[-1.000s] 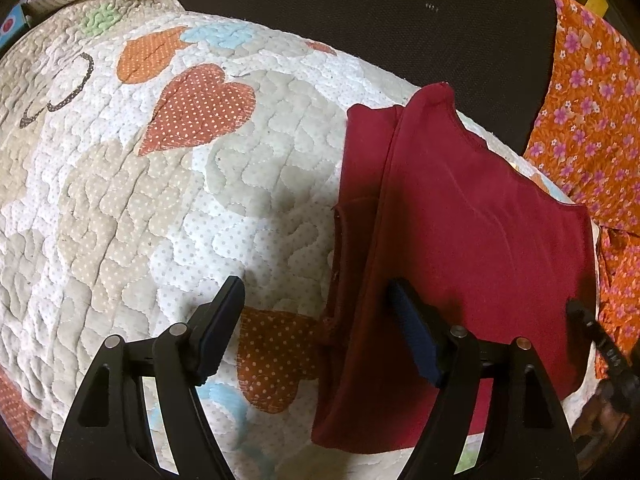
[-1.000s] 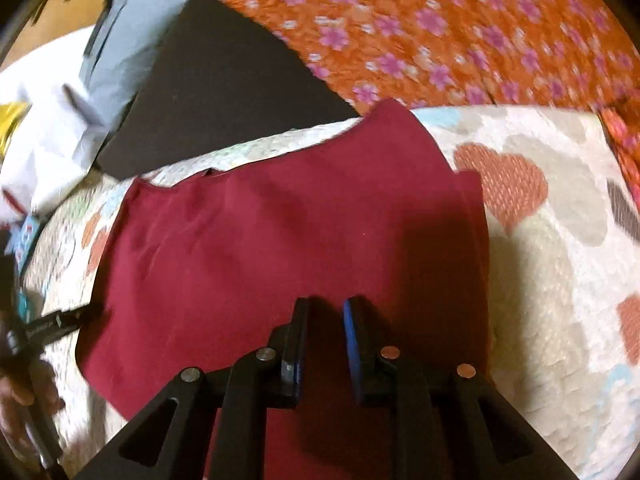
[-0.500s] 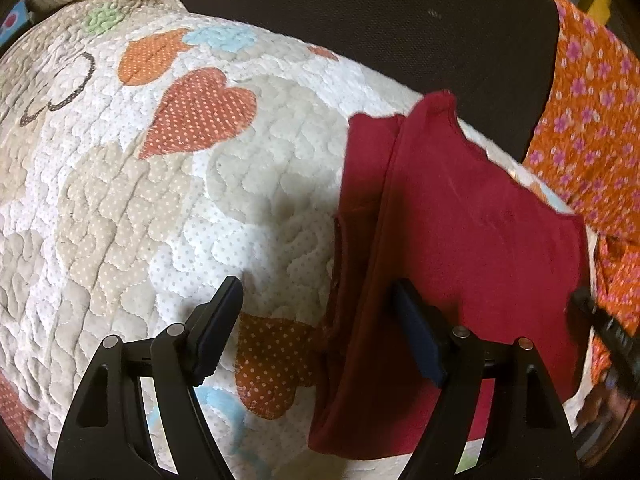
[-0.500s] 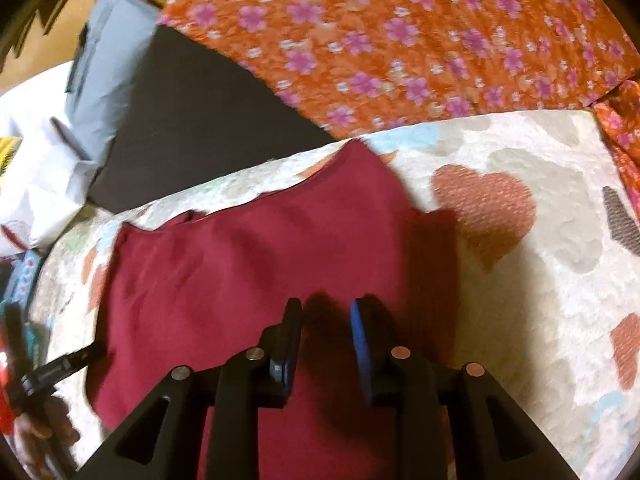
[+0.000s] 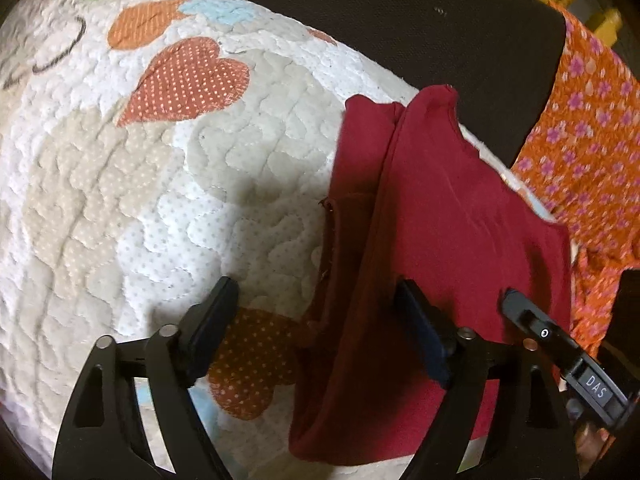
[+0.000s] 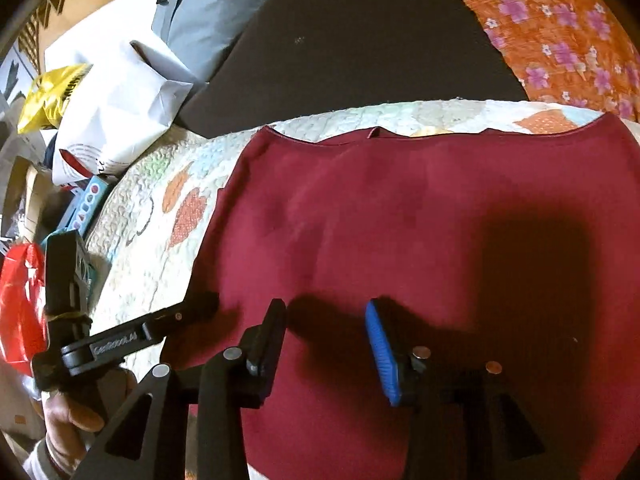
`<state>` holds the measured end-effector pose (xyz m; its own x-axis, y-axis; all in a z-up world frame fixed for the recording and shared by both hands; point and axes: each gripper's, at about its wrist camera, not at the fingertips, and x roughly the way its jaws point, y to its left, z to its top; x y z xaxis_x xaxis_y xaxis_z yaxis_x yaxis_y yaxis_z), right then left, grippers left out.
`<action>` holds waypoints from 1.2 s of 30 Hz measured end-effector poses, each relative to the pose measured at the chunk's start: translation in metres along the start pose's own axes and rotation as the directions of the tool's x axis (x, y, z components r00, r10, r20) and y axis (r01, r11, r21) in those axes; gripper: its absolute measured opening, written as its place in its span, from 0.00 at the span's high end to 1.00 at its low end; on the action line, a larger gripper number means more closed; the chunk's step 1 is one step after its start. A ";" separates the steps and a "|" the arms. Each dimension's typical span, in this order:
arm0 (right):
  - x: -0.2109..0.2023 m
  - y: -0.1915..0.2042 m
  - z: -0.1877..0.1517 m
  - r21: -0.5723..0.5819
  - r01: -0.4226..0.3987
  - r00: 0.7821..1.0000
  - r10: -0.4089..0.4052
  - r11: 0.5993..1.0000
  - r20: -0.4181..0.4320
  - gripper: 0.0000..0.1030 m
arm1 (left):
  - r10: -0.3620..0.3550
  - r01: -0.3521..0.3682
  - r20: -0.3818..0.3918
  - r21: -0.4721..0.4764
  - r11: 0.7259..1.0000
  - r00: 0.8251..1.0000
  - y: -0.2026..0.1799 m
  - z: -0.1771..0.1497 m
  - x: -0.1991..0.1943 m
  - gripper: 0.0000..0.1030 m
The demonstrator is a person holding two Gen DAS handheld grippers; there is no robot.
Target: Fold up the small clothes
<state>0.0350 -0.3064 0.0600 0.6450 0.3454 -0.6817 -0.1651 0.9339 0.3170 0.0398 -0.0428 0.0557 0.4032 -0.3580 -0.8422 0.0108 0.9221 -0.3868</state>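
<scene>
Right gripper (image 6: 326,346) slid left, jaws opening empty over maroon garment (image 6: 420,220); left gripper (image 5: 316,324) wide.

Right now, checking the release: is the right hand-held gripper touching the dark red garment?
Cannot tell. In the right wrist view the right hand-held gripper, jaws just opened with nothing between them, sits over the dark red garment; no gap or contact shows plainly.

"DAS" on right tongs (image 5: 596,393); "GenRobot.AI" on left tongs (image 6: 114,345)
</scene>
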 end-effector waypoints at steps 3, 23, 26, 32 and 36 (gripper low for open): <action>-0.001 -0.007 0.000 0.048 -0.032 0.999 0.032 0.998 0.006 0.60 | -0.045 0.045 0.016 0.002 0.999 0.999 -0.002 -0.003 -0.001 0.19; 0.025 0.069 0.058 -0.033 -0.123 0.991 0.120 0.992 -0.058 0.42 | -0.233 0.229 0.056 0.060 0.971 0.971 -0.021 -0.012 -0.029 0.72; 0.034 0.072 0.064 -0.015 -0.126 0.990 0.125 0.992 -0.070 0.42 | -0.214 0.209 0.058 0.078 0.975 0.975 -0.028 -0.011 -0.028 0.72; 0.049 0.082 0.062 -0.024 -0.112 0.988 0.109 0.993 -0.107 0.42 | -0.204 0.199 0.059 0.084 0.976 0.977 -0.034 -0.009 -0.026 0.72; 0.058 0.089 0.062 -0.057 -0.109 0.986 0.101 0.992 -0.136 0.40 | -0.201 0.195 0.061 0.090 0.977 0.978 -0.036 -0.010 -0.025 0.72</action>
<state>0.1039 -0.2086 0.0900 0.5179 0.4468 -0.7295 -0.2766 0.8944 0.3515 0.0205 -0.0684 0.0872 0.4480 -0.5259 -0.7230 0.1715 0.8442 -0.5079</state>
